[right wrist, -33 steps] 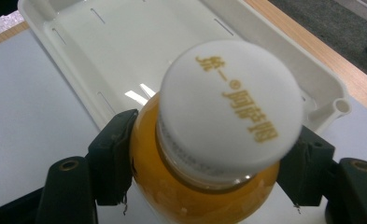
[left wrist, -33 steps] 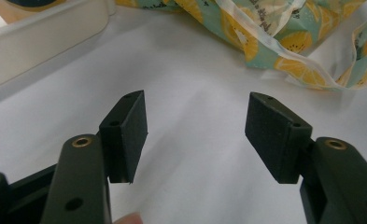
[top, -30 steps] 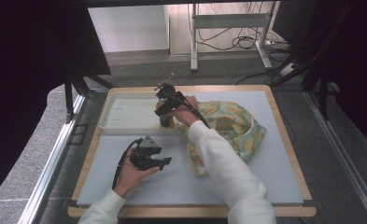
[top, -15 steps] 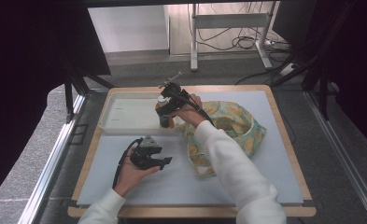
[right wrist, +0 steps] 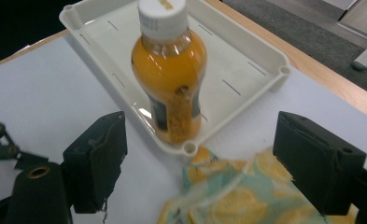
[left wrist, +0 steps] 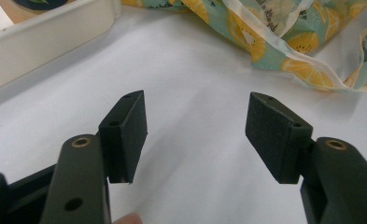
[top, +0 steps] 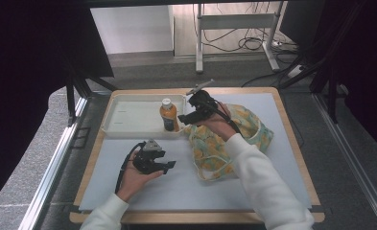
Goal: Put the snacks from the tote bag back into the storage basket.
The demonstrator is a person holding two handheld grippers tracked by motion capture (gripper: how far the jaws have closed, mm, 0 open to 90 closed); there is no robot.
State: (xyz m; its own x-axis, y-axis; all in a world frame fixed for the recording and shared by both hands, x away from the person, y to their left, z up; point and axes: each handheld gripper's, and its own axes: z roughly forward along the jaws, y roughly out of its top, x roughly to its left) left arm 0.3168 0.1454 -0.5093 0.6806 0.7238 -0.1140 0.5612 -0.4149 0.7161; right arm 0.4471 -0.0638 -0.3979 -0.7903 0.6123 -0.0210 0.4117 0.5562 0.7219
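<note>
A bottle of orange drink with a white cap stands upright in the right end of a white tray. My right gripper hovers just right of the bottle, above the edge of a yellow and teal fruit-print bag. Its jaws have just been opening and stand open with nothing between them. My left gripper rests on the white mat in front of the tray, open and empty, pointing toward the bag.
The white mat covers a wooden table. The tray's left part is bare. The crumpled bag lies at centre right, under my right forearm. A metal stand and cables lie on the floor beyond the table.
My right gripper has drawn back to the right, away from the tray, and the bottle it hid now stands free there. The left gripper has stayed put.
</note>
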